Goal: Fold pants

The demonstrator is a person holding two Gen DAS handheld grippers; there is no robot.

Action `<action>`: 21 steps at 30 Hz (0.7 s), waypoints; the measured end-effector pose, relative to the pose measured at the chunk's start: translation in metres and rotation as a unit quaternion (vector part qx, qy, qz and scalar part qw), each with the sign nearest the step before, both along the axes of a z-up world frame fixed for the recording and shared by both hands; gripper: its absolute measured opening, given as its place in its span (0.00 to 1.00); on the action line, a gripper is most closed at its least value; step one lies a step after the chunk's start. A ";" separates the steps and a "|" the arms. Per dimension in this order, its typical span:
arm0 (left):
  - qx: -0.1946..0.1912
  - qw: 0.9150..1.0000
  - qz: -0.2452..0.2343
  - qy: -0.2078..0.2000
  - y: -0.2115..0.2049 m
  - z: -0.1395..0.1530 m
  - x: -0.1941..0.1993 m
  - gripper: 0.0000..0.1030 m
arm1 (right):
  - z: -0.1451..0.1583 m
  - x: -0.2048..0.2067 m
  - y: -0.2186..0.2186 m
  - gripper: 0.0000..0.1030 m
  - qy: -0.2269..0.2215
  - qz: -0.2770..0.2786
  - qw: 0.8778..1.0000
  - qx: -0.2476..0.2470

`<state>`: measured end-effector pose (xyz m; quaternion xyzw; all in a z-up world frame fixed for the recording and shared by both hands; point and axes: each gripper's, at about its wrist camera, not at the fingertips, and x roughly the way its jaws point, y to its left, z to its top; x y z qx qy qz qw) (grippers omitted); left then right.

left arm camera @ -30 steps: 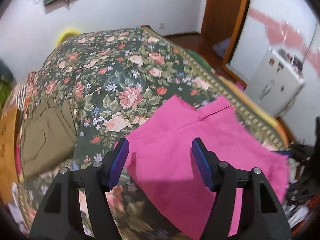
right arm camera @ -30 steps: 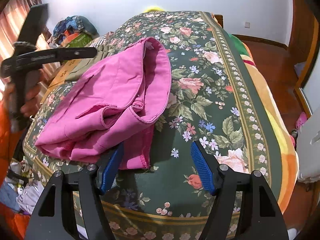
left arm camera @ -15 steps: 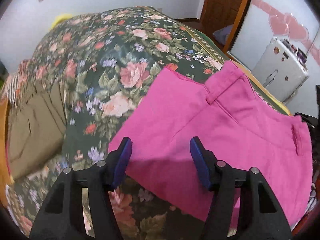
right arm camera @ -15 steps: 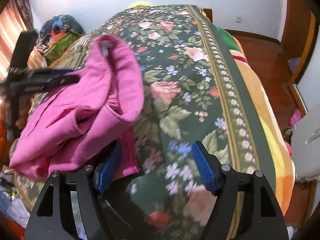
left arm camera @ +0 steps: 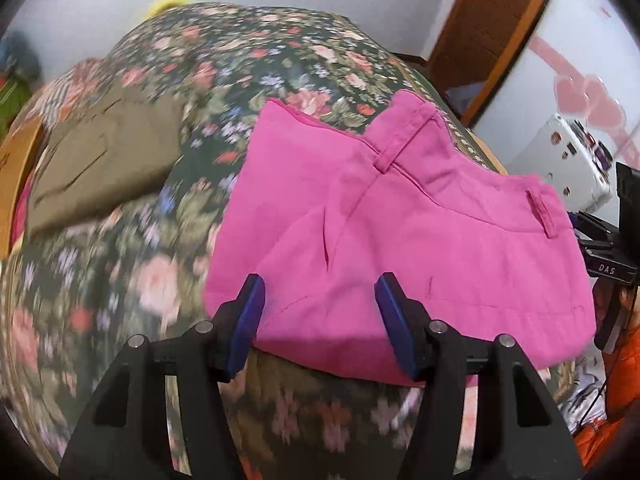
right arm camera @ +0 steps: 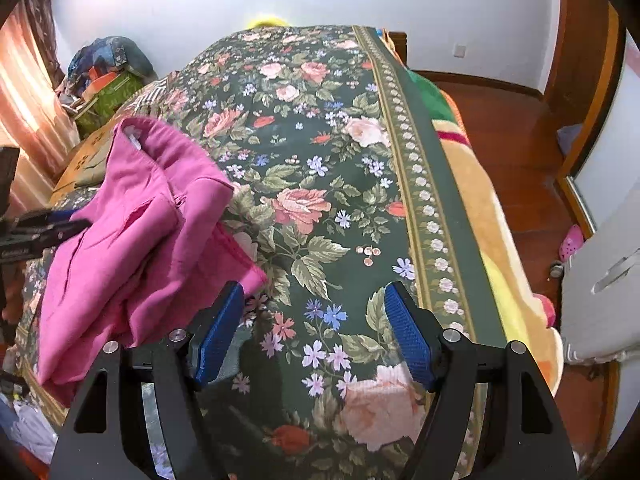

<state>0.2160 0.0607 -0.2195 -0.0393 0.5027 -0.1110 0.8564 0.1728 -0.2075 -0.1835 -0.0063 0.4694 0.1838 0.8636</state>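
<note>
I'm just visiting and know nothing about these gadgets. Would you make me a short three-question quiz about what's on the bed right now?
1. True or false: the left gripper is clamped shut on the pink pants.
2. Multiple choice: what lies on the floral bedspread to the left of the pink pants in the left camera view? A) a white towel B) an olive-brown garment C) a blue pillow
3. Fill in: the right gripper hovers over bare bedspread, and the pink pants lie to its ____ side.

Key
1. False: its jaws stand open, with the pants' folded edge in front of them.
2. B
3. left
</note>
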 end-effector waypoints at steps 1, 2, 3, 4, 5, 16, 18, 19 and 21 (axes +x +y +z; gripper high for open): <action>0.000 1.000 0.008 0.000 0.002 0.001 -0.008 0.57 | 0.003 -0.001 0.001 0.67 -0.004 0.001 1.000 0.000; 0.003 1.000 0.016 -0.001 0.003 0.003 -0.016 0.57 | 0.005 -0.002 0.001 0.67 -0.008 0.002 1.000 0.001; 0.007 1.000 0.023 -0.001 0.003 0.004 -0.023 0.57 | 0.009 -0.004 0.002 0.67 -0.012 0.003 1.000 0.001; 0.011 1.000 0.030 -0.002 0.004 0.006 -0.029 0.57 | 0.012 -0.006 0.003 0.67 -0.016 0.004 1.000 0.001; 0.014 0.999 0.037 -0.002 0.005 0.007 -0.038 0.57 | 0.015 -0.008 0.004 0.67 -0.019 0.005 1.000 0.002; 0.007 0.997 0.071 -0.016 0.017 0.028 -0.086 0.57 | 0.053 -0.035 0.038 0.67 -0.067 0.063 0.995 0.044; 0.021 0.996 0.075 -0.034 0.020 0.039 -0.095 0.56 | 0.056 -0.040 0.049 0.67 -0.071 0.082 0.993 0.051; 0.024 0.996 0.076 -0.039 0.022 0.042 -0.096 0.56 | 0.056 -0.042 0.053 0.67 -0.071 0.089 0.992 0.053; 0.026 0.995 0.084 -0.048 0.027 0.048 -0.101 0.56 | 0.055 -0.045 0.063 0.67 -0.071 0.104 0.990 0.062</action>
